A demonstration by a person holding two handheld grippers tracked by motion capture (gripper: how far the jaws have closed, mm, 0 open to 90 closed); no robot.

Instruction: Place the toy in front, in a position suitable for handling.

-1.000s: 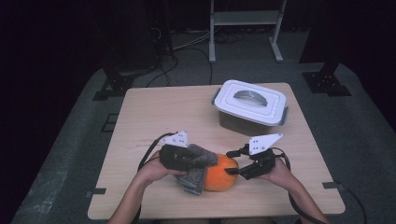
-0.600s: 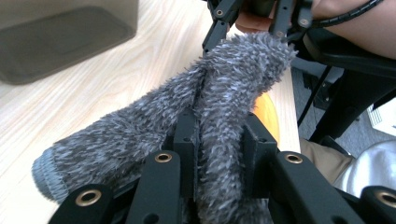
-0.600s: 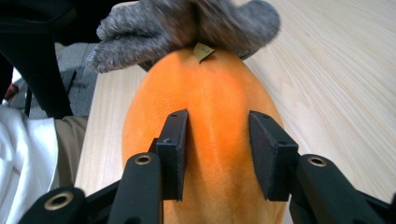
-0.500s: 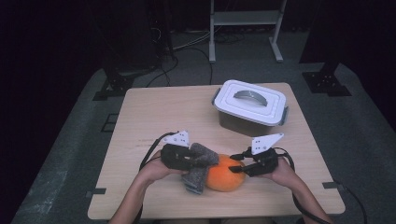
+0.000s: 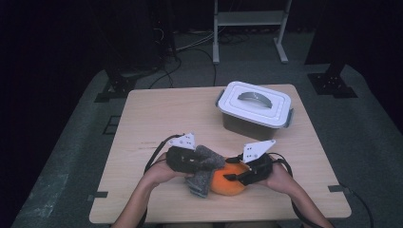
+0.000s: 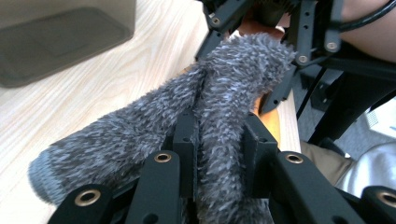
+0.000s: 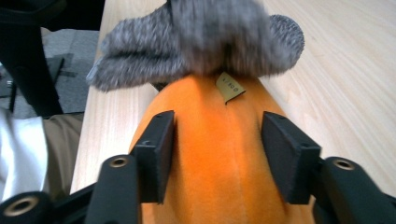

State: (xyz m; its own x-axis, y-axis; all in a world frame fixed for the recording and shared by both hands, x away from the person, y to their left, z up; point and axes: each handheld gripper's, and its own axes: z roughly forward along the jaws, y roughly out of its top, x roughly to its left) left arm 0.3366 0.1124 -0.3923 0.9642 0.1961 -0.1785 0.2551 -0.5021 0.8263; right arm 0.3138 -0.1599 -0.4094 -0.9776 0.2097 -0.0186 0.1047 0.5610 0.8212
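A fuzzy grey sock is pinched between the pads of my left gripper, which is shut on it. The sock drapes over the left end of an orange plush toy near the table's front edge. My right gripper straddles the orange plush from the right. Its jaws have just been opening, and the plush still fills the space between them and touches both pads. A small tan tag sticks out of the plush, just under the sock.
A grey tub with a white clip-on lid stands at the table's back right. The wooden table has bare room at the back left. A metal rack and cables are on the dark floor beyond.
My right gripper has shifted slightly on the orange plush and its jaws have changed width. The left gripper has kept still with the sock in it.
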